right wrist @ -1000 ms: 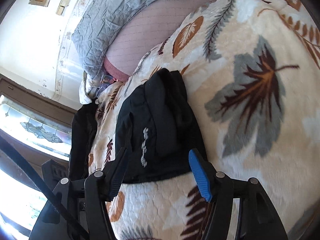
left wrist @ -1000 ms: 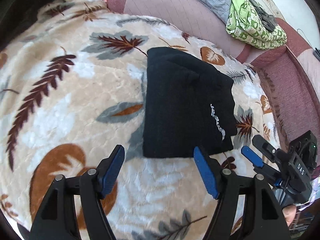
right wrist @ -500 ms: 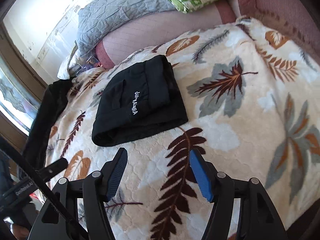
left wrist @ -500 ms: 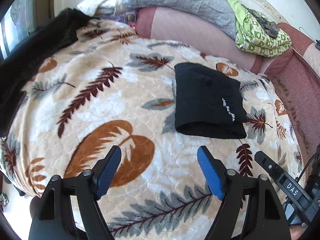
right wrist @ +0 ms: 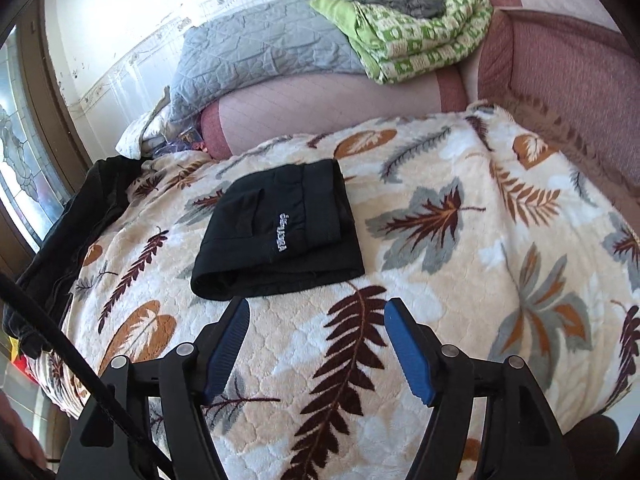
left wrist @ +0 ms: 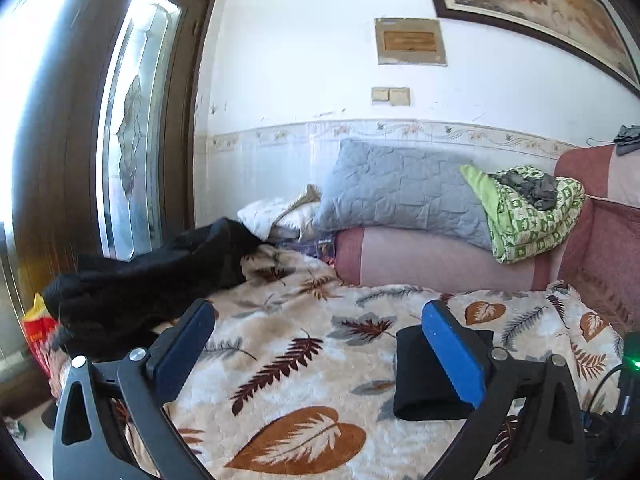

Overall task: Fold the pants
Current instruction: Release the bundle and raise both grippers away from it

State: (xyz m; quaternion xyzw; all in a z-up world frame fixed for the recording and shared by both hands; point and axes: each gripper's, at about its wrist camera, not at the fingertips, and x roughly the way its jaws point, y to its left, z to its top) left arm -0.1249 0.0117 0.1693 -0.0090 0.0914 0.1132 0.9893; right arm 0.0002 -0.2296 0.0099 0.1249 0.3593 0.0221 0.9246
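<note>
Both grippers have drawn back from the black pants [right wrist: 280, 236] – now a compact folded bundle lying free on the leaf-print blanket [right wrist: 460, 320] – left gripper [left wrist: 320, 352] and right gripper [right wrist: 316, 340] still opening, empty, so the fold looks done.

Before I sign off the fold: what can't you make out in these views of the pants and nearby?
- Folded black pants: left wrist view, right part hidden behind the left hand-held gripper's blue pad.
- White embroidered lettering: right wrist view, too small to read.
- Dark black garment heap at the blanket's edge: its lower end cut off by the left pad; kind unclear.
</note>
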